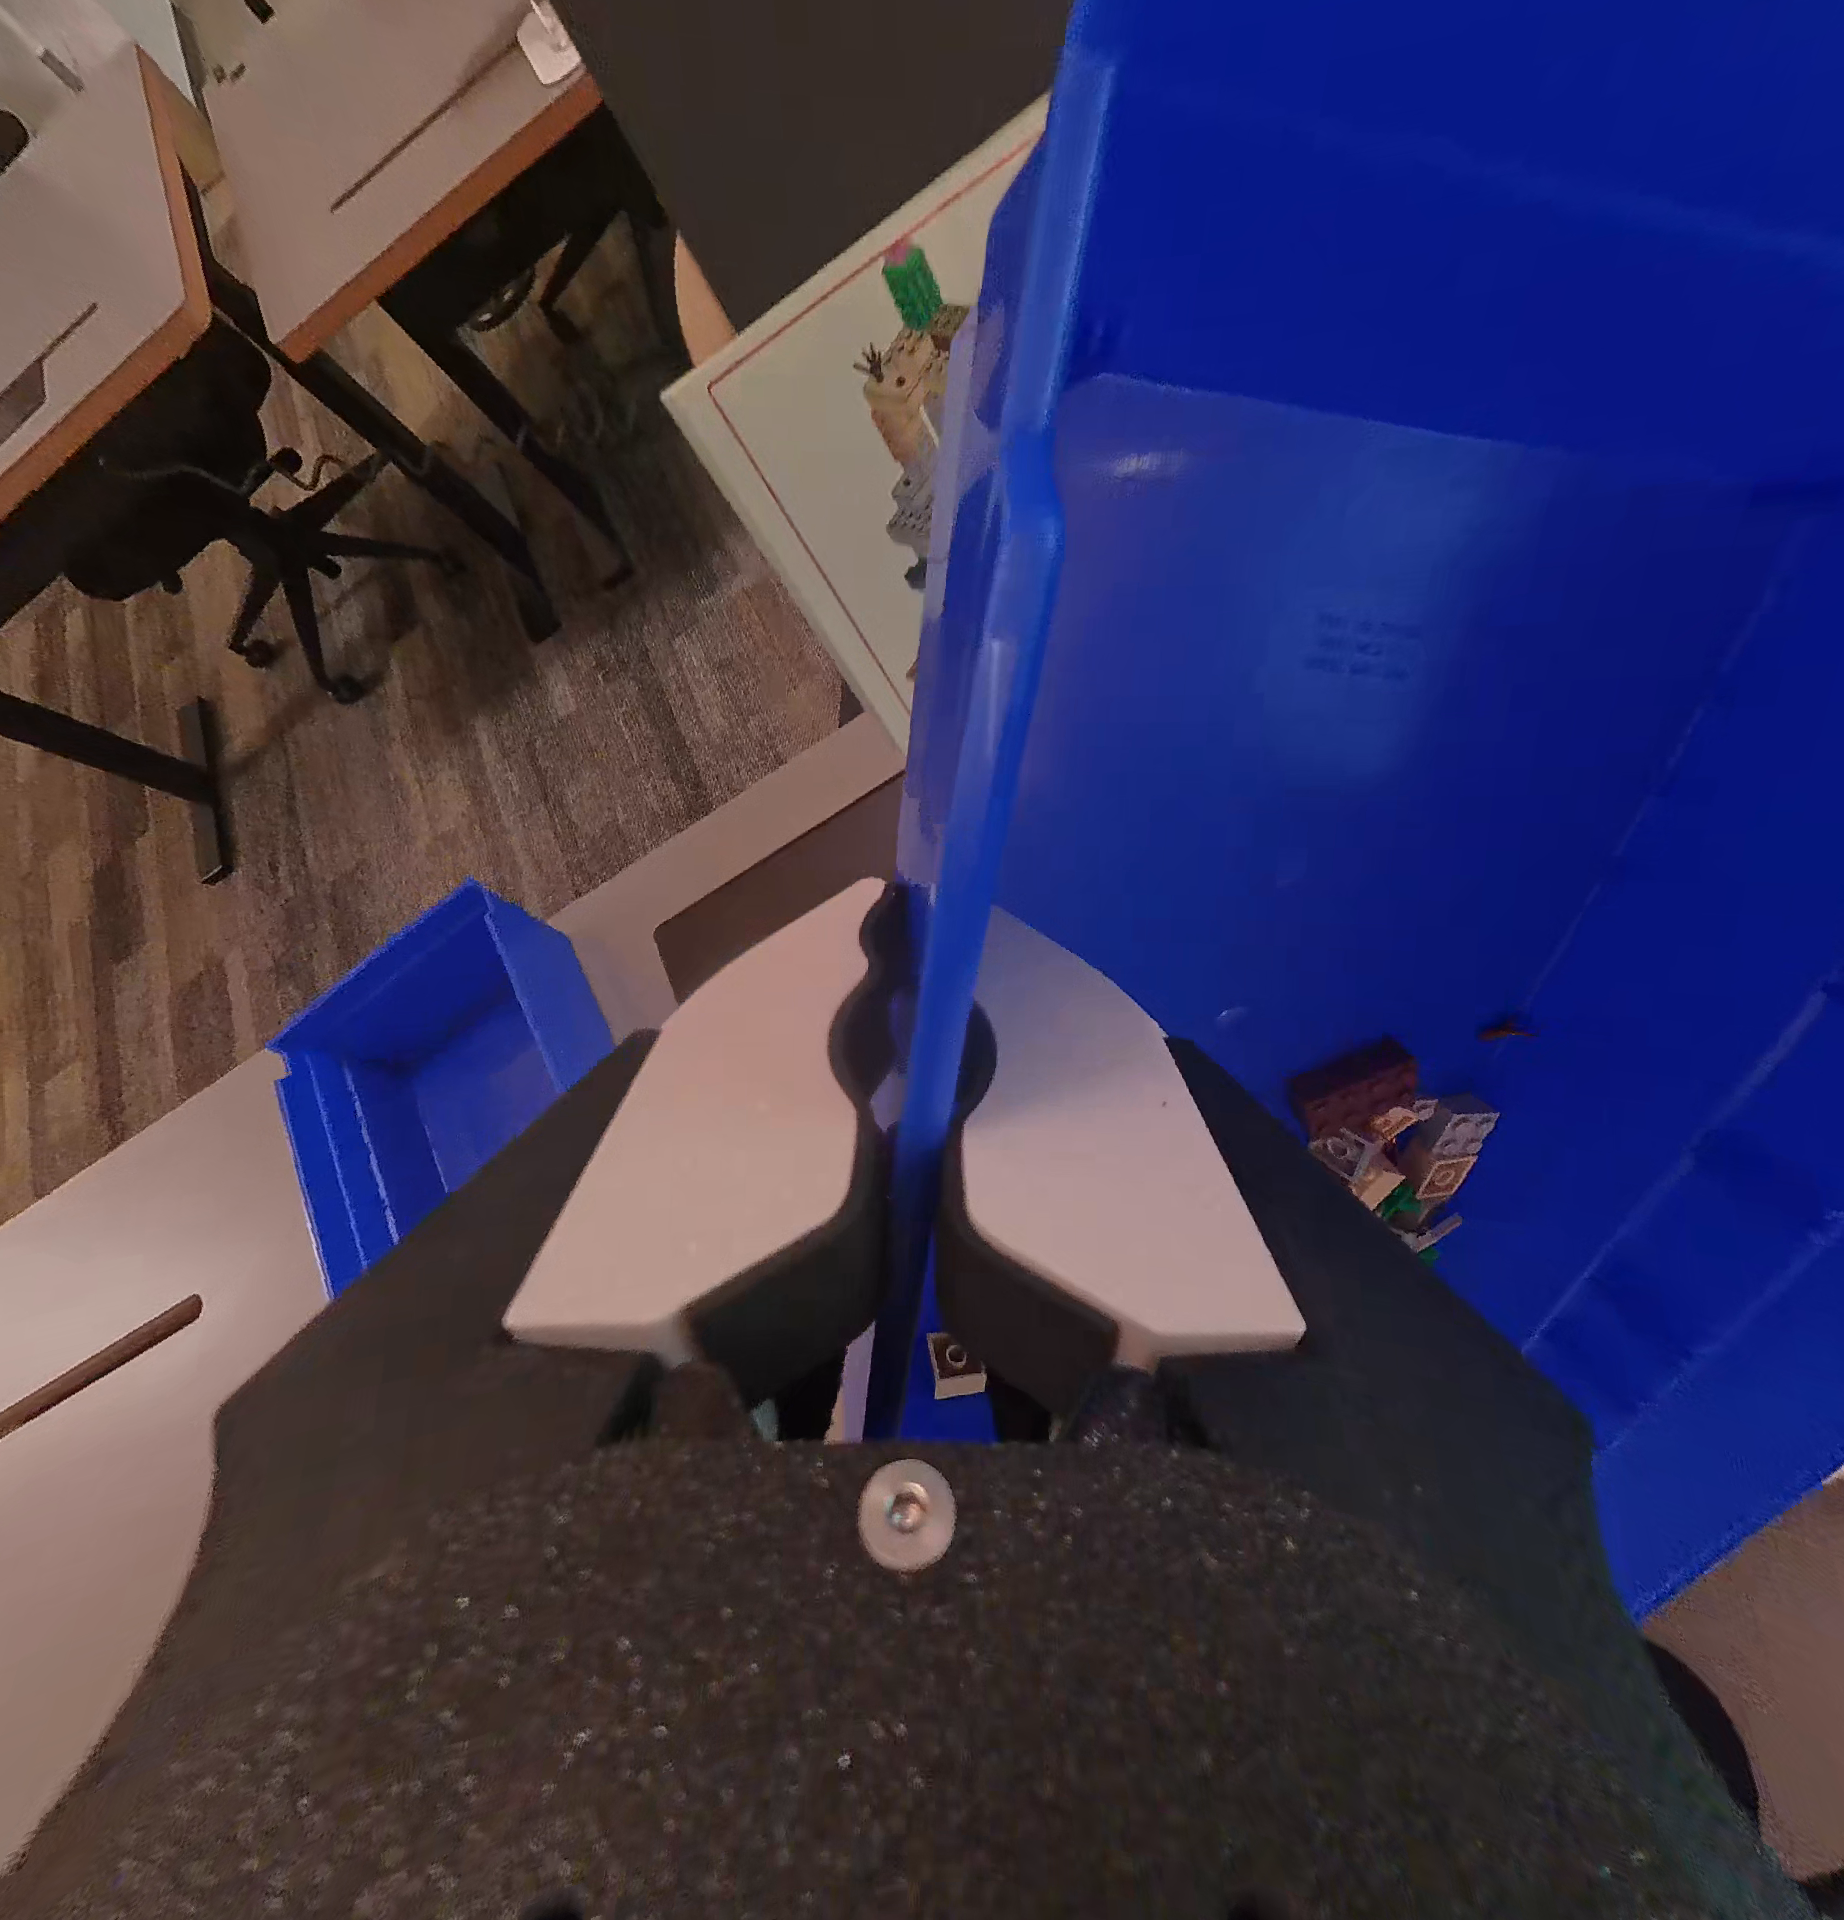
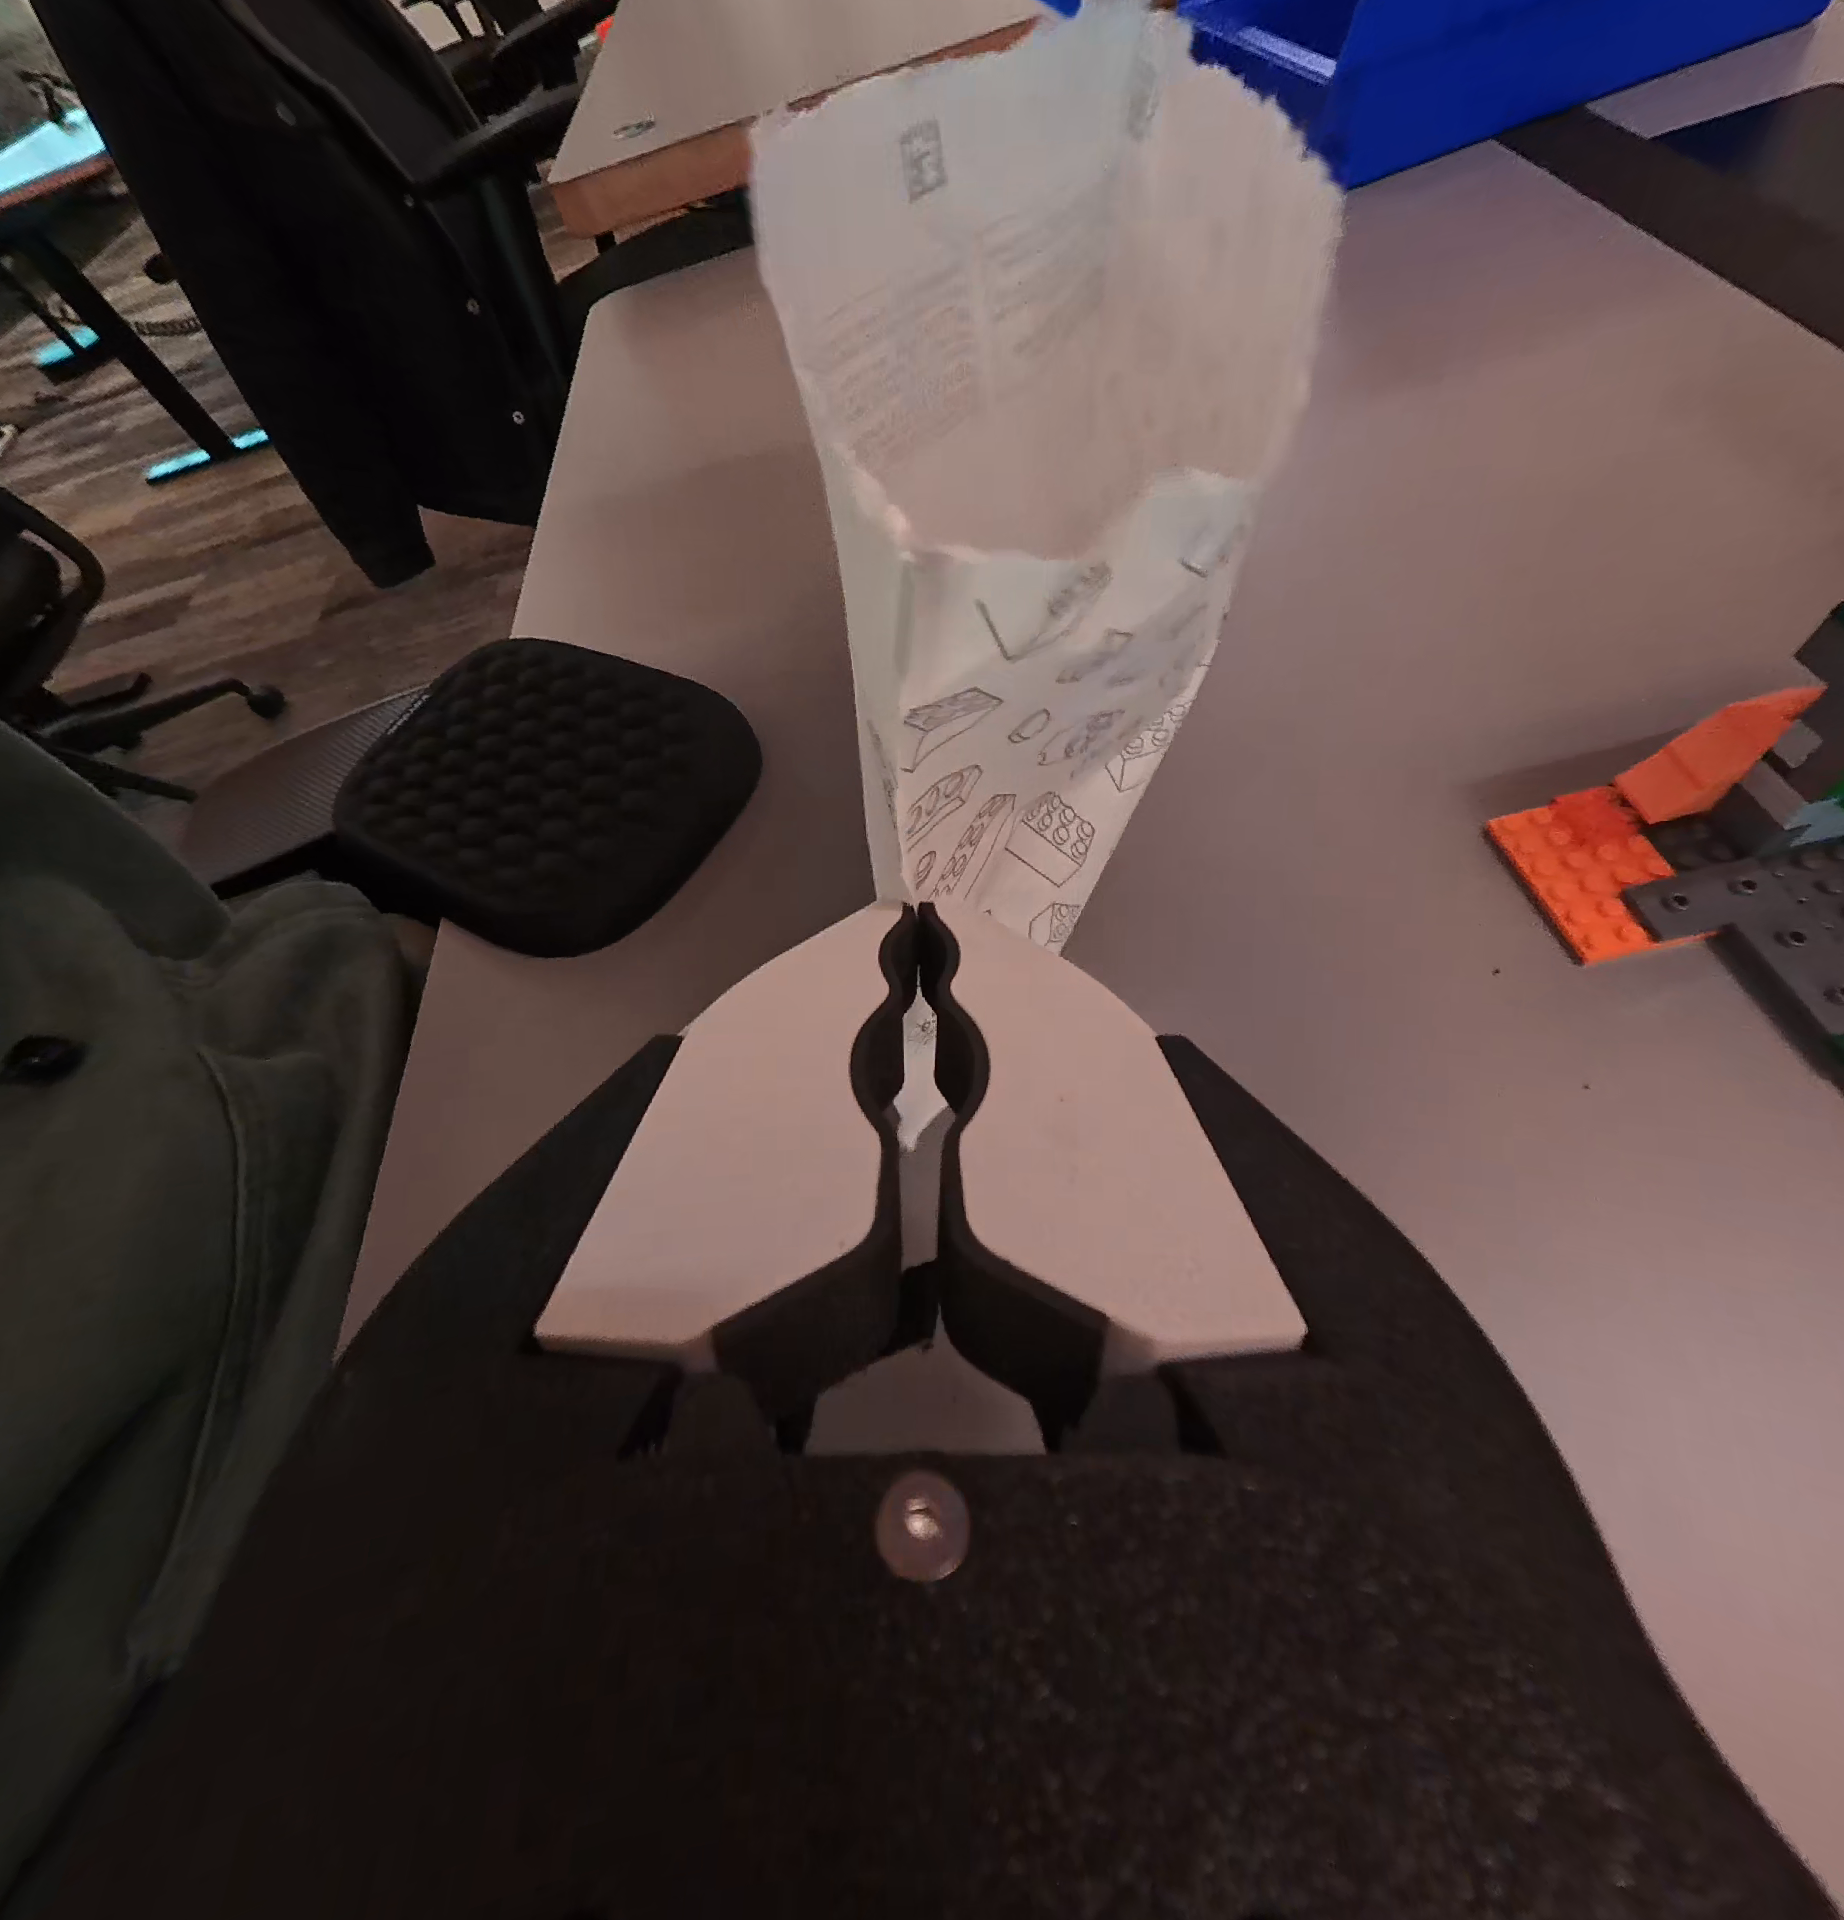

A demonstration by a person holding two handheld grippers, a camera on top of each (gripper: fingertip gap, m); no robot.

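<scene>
In the left wrist view my left gripper (image 1: 923, 914) is shut on the side wall of a large blue plastic bin (image 1: 1365, 675), which is tilted up off the table. Several small toy bricks (image 1: 1401, 1143) lie heaped in the bin's low corner, and one small brick (image 1: 954, 1363) sits near the base of my fingers. In the right wrist view my right gripper (image 2: 918, 914) is shut on the bottom of a white paper bag (image 2: 1043, 499) printed with brick drawings. The bag stands open-mouthed above the table, its top near the blue bin's edge (image 2: 1469, 83).
A smaller blue bin (image 1: 419, 1049) sits on the table at left. A white instruction sheet (image 1: 856, 447) lies beyond. An orange and grey brick build (image 2: 1718, 831) stands at right. A black chair seat (image 2: 544, 790) and a green jacket (image 2: 97, 1195) are at the table's left edge. There is about 40 cm between the tips of the two grippers.
</scene>
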